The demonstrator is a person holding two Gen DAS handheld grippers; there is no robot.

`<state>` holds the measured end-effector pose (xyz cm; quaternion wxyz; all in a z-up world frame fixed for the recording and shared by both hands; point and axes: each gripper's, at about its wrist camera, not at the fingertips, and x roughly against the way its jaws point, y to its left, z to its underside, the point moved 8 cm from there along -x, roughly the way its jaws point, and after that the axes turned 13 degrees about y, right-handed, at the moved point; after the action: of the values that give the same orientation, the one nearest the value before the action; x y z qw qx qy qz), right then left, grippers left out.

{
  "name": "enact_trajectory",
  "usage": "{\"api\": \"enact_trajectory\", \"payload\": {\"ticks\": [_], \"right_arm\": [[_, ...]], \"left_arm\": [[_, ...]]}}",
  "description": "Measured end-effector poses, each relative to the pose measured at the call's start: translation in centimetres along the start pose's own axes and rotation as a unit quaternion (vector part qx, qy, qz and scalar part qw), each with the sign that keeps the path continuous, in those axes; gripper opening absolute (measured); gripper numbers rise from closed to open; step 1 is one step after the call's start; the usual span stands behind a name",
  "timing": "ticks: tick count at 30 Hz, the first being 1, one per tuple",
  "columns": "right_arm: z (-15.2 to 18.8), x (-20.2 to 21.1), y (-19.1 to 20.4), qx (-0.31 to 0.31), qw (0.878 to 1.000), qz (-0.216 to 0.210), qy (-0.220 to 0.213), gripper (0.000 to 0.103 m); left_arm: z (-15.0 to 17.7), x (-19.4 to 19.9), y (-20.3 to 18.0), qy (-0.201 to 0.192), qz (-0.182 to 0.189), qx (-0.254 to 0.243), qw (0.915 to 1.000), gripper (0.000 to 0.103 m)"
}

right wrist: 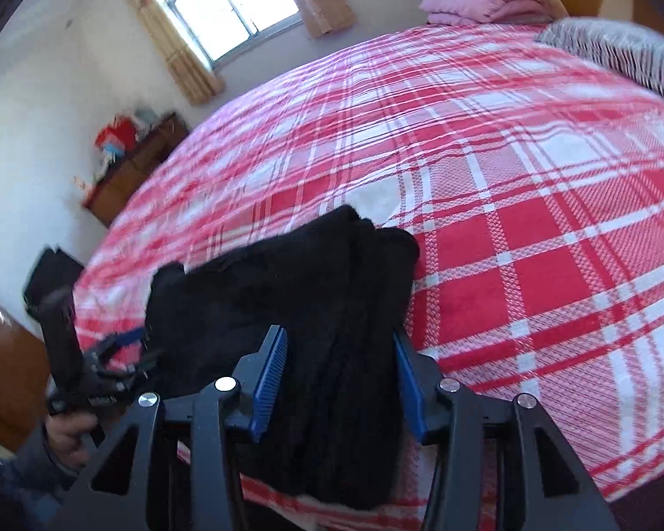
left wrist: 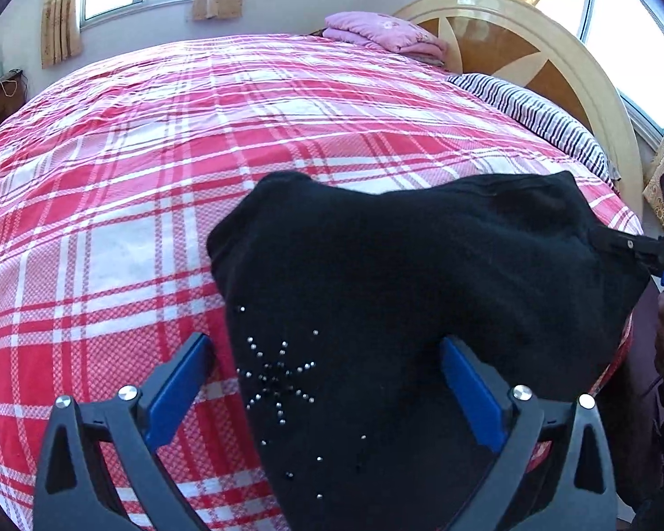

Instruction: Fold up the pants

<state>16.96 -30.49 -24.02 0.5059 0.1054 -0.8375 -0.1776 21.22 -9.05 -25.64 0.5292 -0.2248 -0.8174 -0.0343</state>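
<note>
At nine o'clock in the left wrist view lies bare red plaid bedspread (left wrist: 110, 203), so a fold can go that way. Toward the centre, the black pants (left wrist: 420, 292) sit bunched at the near edge of the bed, beaded star facing up. The left gripper (left wrist: 327, 380) stands with its blue pads wide apart, cloth lying between them but not pinched; before any lift it should, I judge, close on a single clean edge rather than on the heap. At three o'clock the right gripper (left wrist: 615, 245) looks to bite the pants' far corner, though its tips are buried in the dark cloth. The right wrist view shows those pads set close on either side of a thick band of stacked layers, which I read as clamped.

To do this step well, I would take matching corners, pull the cloth taut between both tools, and lay it flat toward twelve o'clock, since uneven bites on so many layers risk a skewed crease.
</note>
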Motion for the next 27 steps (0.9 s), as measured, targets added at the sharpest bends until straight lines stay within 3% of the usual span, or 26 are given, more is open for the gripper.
{"api": "enact_trajectory", "payload": {"ticks": [2, 4, 6, 10, 12, 27], "right_arm": [[0.0, 0.0, 0.1, 0.001, 1.0, 0.002, -0.002, 0.04], [0.3, 0.2, 0.6, 0.008, 1.0, -0.007, -0.006, 0.032], [0.6, 0.6, 1.0, 0.017, 1.0, -0.005, -0.015, 0.03], [0.5, 1.3, 2.2, 0.028, 0.999, -0.007, -0.028, 0.028], [0.2, 1.9, 3.2, 0.041, 0.999, -0.007, -0.034, 0.028], [-2.6, 4.2, 8.9, 0.117, 0.992, 0.008, -0.044, 0.027]], "left_arm": [[0.0, 0.0, 0.0, 0.0, 0.001, -0.002, 1.0, 0.102], [0.1, 0.2, -0.4, -0.001, 0.008, -0.013, 0.9999, 0.093], [0.2, 0.6, -1.2, -0.004, 0.017, -0.031, 0.9994, 0.074], [0.1, 1.2, -2.1, -0.012, 0.021, -0.052, 0.9983, 0.05], [0.1, 1.8, -2.3, -0.022, 0.016, -0.063, 0.9977, 0.028], [-0.6, 4.5, -0.8, -0.045, 0.052, -0.031, 0.9972, 0.02]]}}
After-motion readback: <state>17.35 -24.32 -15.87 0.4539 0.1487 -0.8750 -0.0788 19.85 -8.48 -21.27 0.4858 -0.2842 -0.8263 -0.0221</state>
